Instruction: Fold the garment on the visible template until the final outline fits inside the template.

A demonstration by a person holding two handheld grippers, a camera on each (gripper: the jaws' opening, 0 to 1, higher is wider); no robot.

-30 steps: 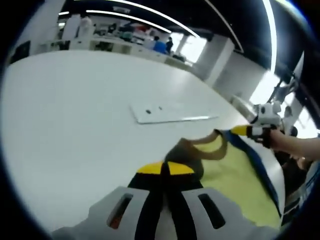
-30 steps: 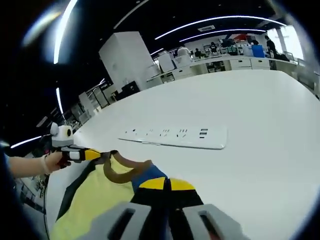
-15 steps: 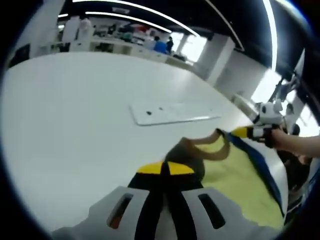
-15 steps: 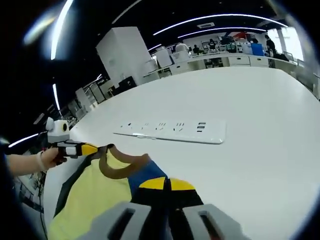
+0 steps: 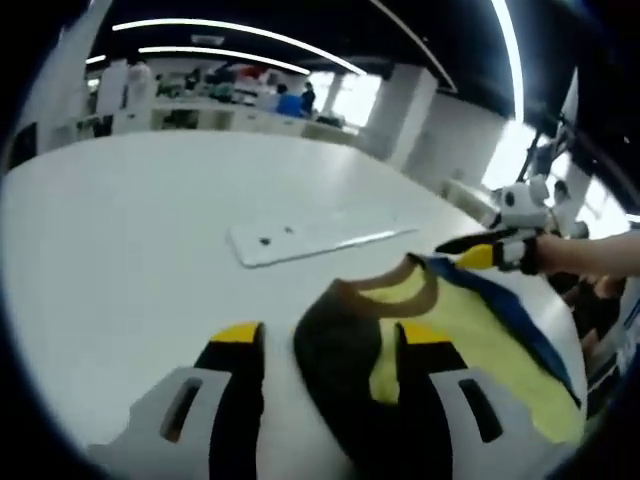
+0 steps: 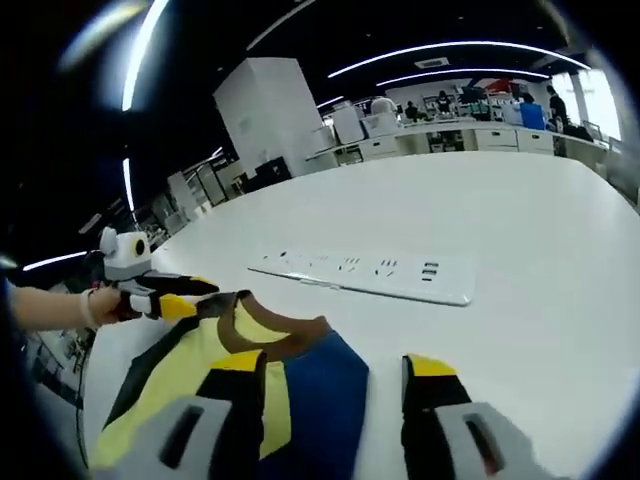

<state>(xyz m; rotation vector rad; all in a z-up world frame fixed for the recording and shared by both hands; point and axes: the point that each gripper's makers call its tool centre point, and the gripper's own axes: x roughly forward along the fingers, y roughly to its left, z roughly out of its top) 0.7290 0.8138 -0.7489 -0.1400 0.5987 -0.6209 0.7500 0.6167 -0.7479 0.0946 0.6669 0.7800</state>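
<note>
On the white table a yellow and blue shirt lies near a white power strip. The left gripper and right gripper both have jaws spread, the shirt's shoulders lying loose between them

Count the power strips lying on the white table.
1. The power strip lies flat on the table beyond the garment; the right gripper view shows the same strip.

Counts on the white table

One garment, yellow with blue and dark shoulders and a brown collar; one white power strip at twelve o'clock beyond it; one table; two grippers, left and right, each with two yellow-tipped jaws.
</note>
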